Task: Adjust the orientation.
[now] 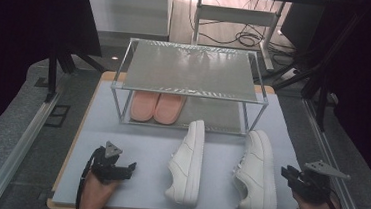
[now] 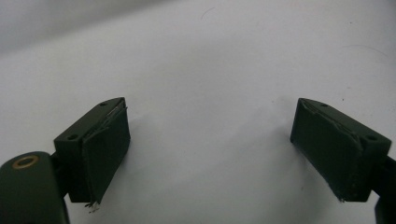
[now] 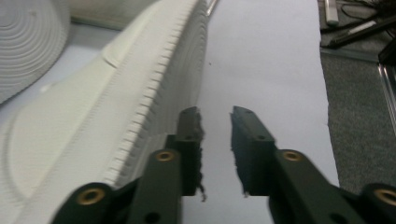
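While the table (image 1: 78,141) carries a pale mat across its top, a two-tier metal shoe rack (image 1: 190,85) stands at the far middle of it, its upper shelf bare. On the lower shelf, at the left, a pair of pink slippers (image 1: 156,107) lies side by side, touching. In front of the rack lie two white sneakers, well apart: the left sneaker (image 1: 188,162) near the middle of the mat, the right sneaker (image 1: 257,173) farther right, toe near the rack's front right leg. Left gripper (image 2: 210,149) sits low over bare mat at the near left, held in a hand (image 1: 93,195), its jaws wide apart and empty. Right gripper (image 3: 215,140) is just beside the right sneaker's ribbed sole edge, jaws slightly parted with only mat between them.
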`<state>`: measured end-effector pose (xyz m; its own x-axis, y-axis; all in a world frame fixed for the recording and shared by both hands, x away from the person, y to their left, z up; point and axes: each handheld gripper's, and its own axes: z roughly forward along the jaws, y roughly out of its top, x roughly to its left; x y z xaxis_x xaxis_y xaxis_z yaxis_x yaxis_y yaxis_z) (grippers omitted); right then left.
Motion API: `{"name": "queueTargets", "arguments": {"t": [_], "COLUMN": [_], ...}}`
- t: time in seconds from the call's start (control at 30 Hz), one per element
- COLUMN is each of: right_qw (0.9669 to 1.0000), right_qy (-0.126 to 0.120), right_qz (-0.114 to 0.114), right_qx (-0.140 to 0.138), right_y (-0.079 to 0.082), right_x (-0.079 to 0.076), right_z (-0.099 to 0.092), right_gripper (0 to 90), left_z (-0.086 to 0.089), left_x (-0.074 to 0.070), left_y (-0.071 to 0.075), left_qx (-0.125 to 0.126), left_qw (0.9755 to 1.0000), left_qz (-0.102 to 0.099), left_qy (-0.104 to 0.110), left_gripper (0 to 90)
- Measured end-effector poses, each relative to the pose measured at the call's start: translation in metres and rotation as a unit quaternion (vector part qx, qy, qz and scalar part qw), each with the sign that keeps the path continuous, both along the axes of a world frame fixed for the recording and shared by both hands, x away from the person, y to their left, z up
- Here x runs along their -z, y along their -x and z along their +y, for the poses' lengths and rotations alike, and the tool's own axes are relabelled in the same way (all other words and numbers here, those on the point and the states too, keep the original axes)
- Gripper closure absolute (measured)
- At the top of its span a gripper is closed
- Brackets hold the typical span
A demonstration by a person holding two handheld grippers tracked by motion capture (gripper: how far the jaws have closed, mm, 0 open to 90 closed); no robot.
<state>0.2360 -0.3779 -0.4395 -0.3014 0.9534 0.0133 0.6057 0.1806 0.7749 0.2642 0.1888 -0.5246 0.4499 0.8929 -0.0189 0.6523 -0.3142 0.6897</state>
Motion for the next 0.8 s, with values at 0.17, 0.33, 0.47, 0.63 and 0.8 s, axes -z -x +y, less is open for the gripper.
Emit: {"name": "queueTargets", "arguments": {"t": [0.17,0.33,0.47,0.63,0.8], "right_qw": [0.9998,0.9990,0.9981,0.9976,0.9974], "right_qy": [-0.007,-0.019,-0.021,-0.017,-0.015], "right_qz": [-0.006,-0.009,-0.006,-0.004,0.001], "right_qx": [-0.017,-0.040,-0.058,-0.067,-0.070], "right_y": [0.001,0.001,-0.002,-0.006,-0.009], "right_x": [-0.008,-0.015,-0.019,-0.017,-0.015], "right_z": [0.006,0.016,0.024,0.032,0.033], "right_gripper": [87.8,89.7,89.8,89.8,89.8], "left_z": [0.000,0.000,0.000,0.000,-0.001], "left_x": [0.000,0.000,0.000,0.000,0.000], "left_y": [0.000,0.000,0.000,0.001,0.001], "left_qx": [0.001,0.002,0.002,0.003,0.002], "left_qw": [1.0000,1.0000,1.0000,1.0000,1.0000], "left_qz": [-0.001,-0.001,-0.002,-0.003,-0.004], "left_qy": [0.000,0.000,0.000,-0.001,0.000], "left_gripper": [12.6,12.8,13.0,13.5,13.7]}}
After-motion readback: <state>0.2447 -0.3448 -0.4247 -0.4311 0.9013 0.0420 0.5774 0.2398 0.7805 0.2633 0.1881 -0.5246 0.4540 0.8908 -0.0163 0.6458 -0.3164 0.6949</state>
